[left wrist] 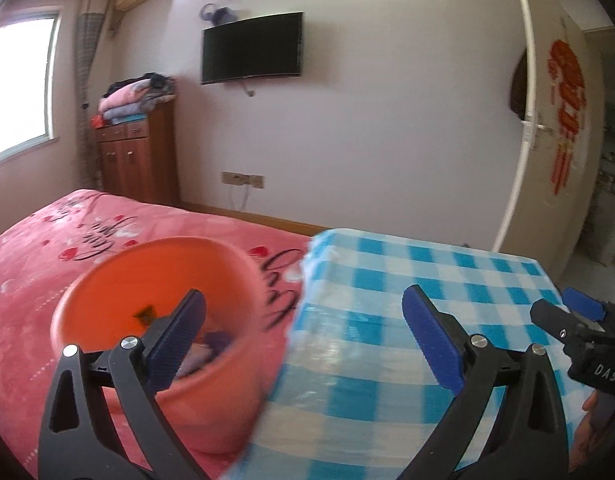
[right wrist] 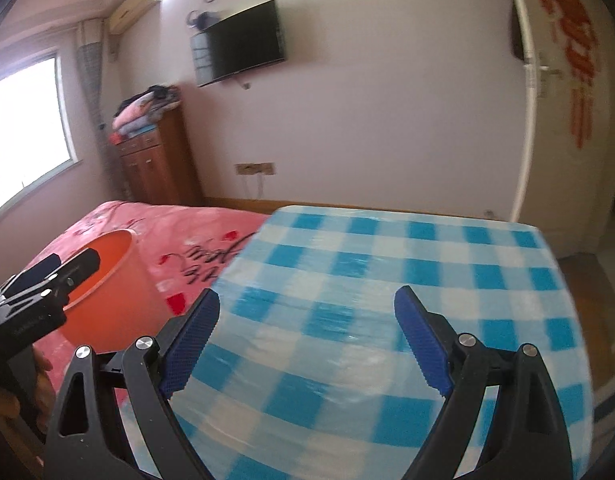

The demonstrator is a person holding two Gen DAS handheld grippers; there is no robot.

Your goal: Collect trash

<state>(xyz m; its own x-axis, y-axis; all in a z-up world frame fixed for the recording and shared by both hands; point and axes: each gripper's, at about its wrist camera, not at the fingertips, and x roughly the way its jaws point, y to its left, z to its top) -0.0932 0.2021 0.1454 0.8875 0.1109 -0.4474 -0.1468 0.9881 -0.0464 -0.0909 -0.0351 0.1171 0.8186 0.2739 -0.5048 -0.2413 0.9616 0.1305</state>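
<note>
1. the left claw [left wrist: 303, 320] is spread wide with nothing between its pads, hanging over the orange bin [left wrist: 155, 320] on the bed [left wrist: 47, 300].
2. the right claw [right wrist: 307, 332] is spread too, empty, above the checked desk [right wrist: 427, 272].
3. the scraps in the bin [left wrist: 211, 344] look soft, light and crushable; pinch a loose fold. no trash shows on the desk.

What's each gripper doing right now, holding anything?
Left gripper: open, empty, by the orange bin.
Right gripper: open, empty, over the checked table.

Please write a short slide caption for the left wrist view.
Open left gripper over orange bin beside checked table.
</note>
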